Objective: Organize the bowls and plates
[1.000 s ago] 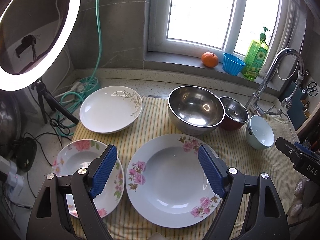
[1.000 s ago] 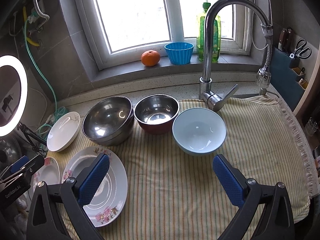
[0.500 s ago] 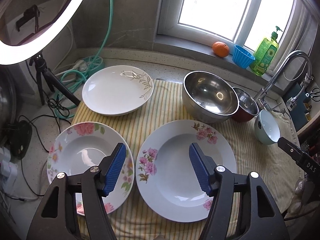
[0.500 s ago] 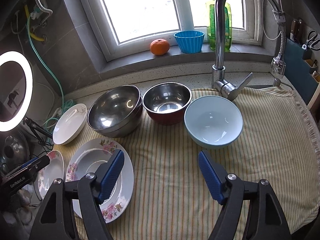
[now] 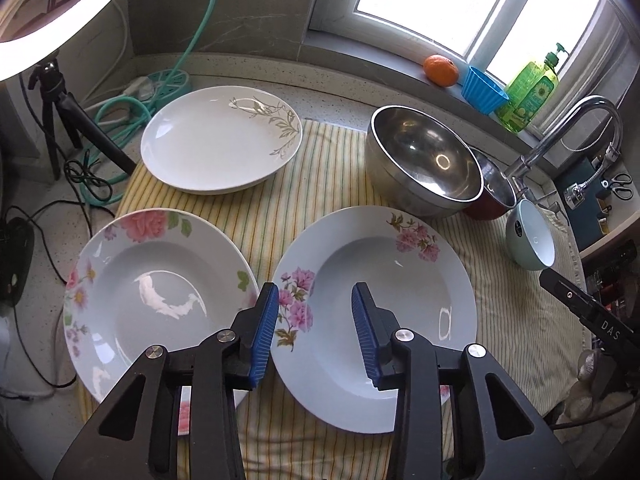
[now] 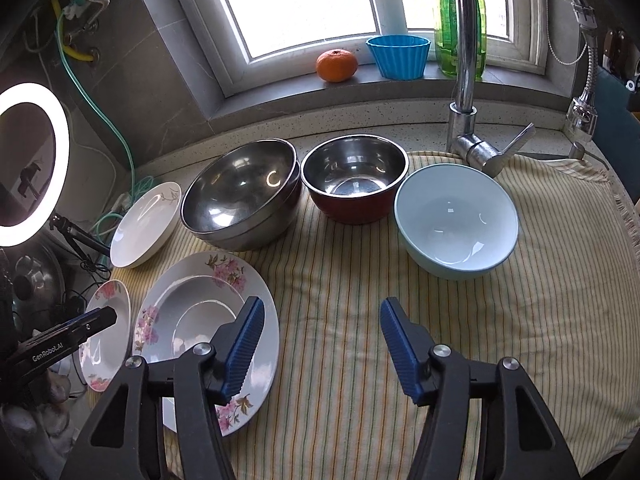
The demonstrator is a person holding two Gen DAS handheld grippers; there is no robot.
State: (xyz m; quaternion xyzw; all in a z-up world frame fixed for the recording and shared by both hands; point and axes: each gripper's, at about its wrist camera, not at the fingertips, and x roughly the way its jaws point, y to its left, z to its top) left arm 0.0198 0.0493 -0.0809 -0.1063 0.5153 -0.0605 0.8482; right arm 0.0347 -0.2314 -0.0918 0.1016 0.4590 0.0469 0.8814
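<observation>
Two pink-flowered deep plates lie side by side on the striped cloth: one at the left (image 5: 156,296), one at the right (image 5: 400,276). My left gripper (image 5: 314,334) hovers over the right plate's left rim, its jaws closing with nothing pressed between the pads. A white plate with a leaf print (image 5: 220,140) lies behind. A large steel bowl (image 6: 244,192), a red-sided steel bowl (image 6: 356,176) and a pale blue bowl (image 6: 456,220) stand in a row. My right gripper (image 6: 320,350) hangs above bare cloth in front of them, jaws closing, empty.
A chrome tap (image 6: 466,60) rises behind the blue bowl. On the window sill sit an orange (image 6: 337,65), a blue cup (image 6: 398,56) and a green soap bottle (image 6: 452,28). A ring light on a tripod (image 6: 32,164) and cables (image 5: 120,108) crowd the left.
Both grippers have sunk toward the cloth and narrowed their jaws. The left one shifted so that its jaws sit over the right flowered plate's left rim.
</observation>
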